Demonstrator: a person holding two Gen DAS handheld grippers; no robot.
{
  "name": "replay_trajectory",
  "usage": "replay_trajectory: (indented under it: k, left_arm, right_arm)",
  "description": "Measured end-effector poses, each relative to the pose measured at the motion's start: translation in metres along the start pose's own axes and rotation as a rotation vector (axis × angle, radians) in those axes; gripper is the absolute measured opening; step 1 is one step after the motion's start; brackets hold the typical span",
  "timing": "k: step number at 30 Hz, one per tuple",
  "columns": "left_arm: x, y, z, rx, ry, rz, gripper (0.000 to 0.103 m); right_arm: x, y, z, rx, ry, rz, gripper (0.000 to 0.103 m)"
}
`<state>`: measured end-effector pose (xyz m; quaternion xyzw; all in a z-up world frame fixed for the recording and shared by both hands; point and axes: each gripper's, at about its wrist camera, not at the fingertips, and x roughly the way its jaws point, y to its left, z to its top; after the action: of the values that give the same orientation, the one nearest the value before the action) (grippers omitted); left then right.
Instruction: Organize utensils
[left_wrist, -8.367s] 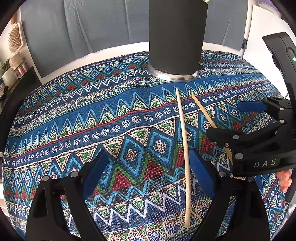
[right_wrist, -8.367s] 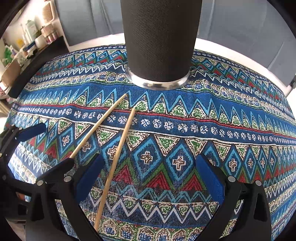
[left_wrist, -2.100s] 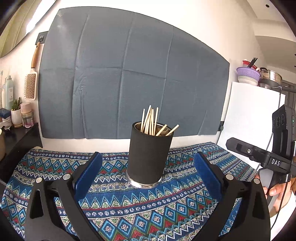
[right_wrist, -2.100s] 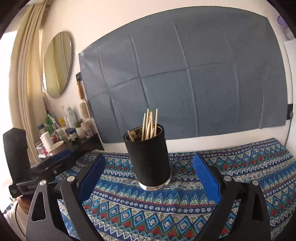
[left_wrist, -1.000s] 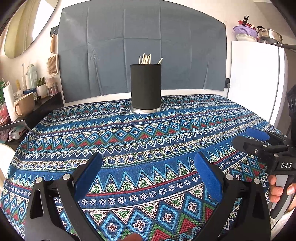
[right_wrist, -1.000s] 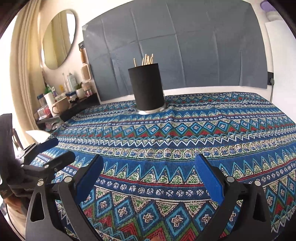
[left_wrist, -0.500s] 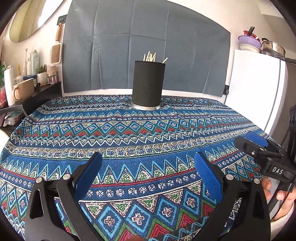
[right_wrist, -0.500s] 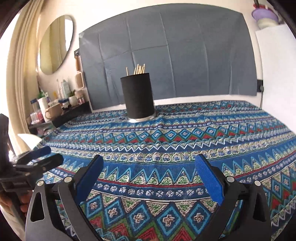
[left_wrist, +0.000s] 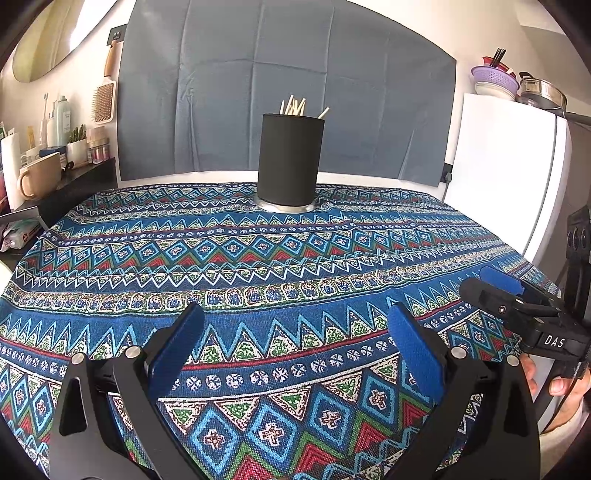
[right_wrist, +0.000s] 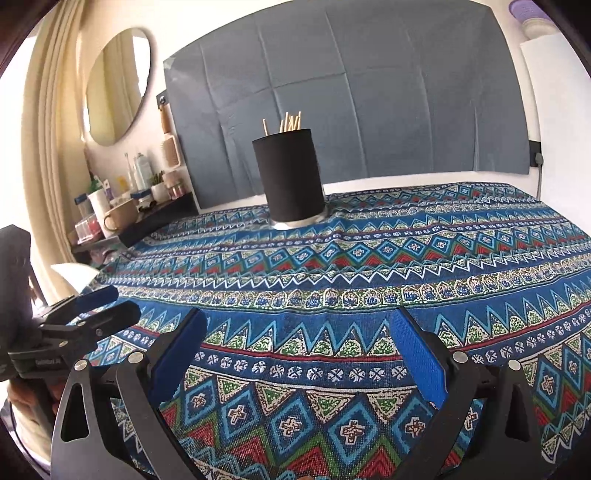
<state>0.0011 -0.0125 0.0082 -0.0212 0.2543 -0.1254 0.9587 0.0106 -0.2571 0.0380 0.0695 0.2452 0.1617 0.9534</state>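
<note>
A black cylindrical holder (left_wrist: 290, 160) stands upright at the far side of the patterned tablecloth (left_wrist: 258, 266), with several wooden chopsticks (left_wrist: 295, 107) sticking out of its top. It also shows in the right wrist view (right_wrist: 290, 181) with its chopsticks (right_wrist: 286, 123). My left gripper (left_wrist: 295, 343) is open and empty, low over the near edge of the table. My right gripper (right_wrist: 295, 347) is open and empty, also near the front edge. The right gripper shows at the right of the left wrist view (left_wrist: 495, 288); the left gripper shows at the left of the right wrist view (right_wrist: 99, 306).
A dark side shelf (left_wrist: 81, 184) at the left holds a mug (left_wrist: 38, 177), bottles and jars. A white fridge (left_wrist: 506, 170) stands right of the table with bowls and a pot on top. A grey cloth (left_wrist: 288, 85) hangs on the wall behind.
The two chopsticks that lay on the cloth 8.4 s ago now stand in the holder. Both grippers have pulled back from the holder to the near edge of the table and stayed open.
</note>
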Motion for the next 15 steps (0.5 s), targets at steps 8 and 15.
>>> replay_trajectory:
  k: [8, 15]
  left_arm:
    - [0.001, -0.003, 0.000, 0.013, 0.007, 0.004, 0.097]
    - [0.000, -0.004, 0.000, 0.022, -0.003, 0.013, 0.097]
  right_arm:
    - [-0.003, 0.007, -0.001, -0.034, -0.021, -0.008, 0.095]
    - [0.002, 0.013, 0.000, -0.063, -0.009, -0.029, 0.095]
